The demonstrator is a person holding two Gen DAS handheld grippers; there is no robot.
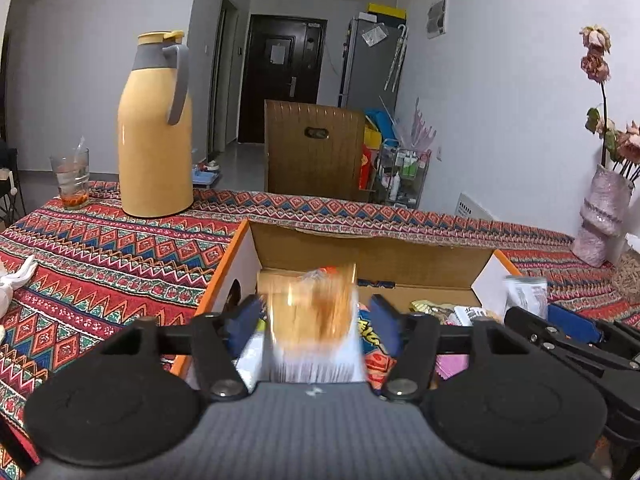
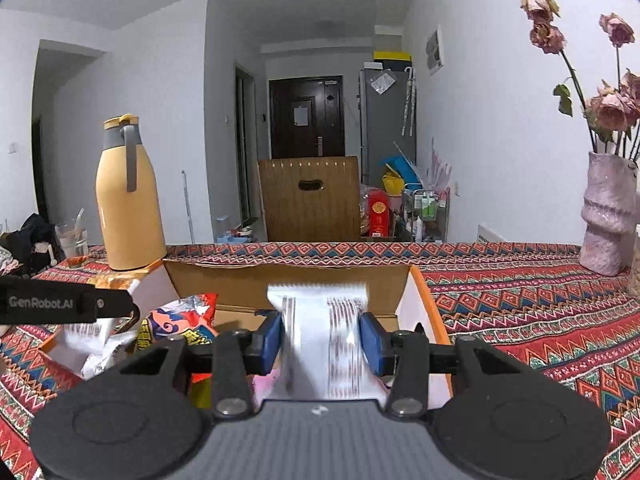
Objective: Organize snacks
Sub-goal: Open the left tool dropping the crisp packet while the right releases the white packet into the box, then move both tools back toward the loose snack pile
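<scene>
left gripper (image 1: 316, 320) jaws spread, orange snack packet (image 1: 316, 316) blurred between them, pads clear of it, over the cardboard box (image 1: 372, 256) | right gripper (image 2: 324, 340) jaws narrow beside the white packet (image 2: 320, 336), hold uncertain | we judge both light, crinkly, slippery; pinch mid-body | thermos (image 1: 154, 136) and vase (image 2: 608, 216) on the table (image 2: 520, 304), well clear
</scene>
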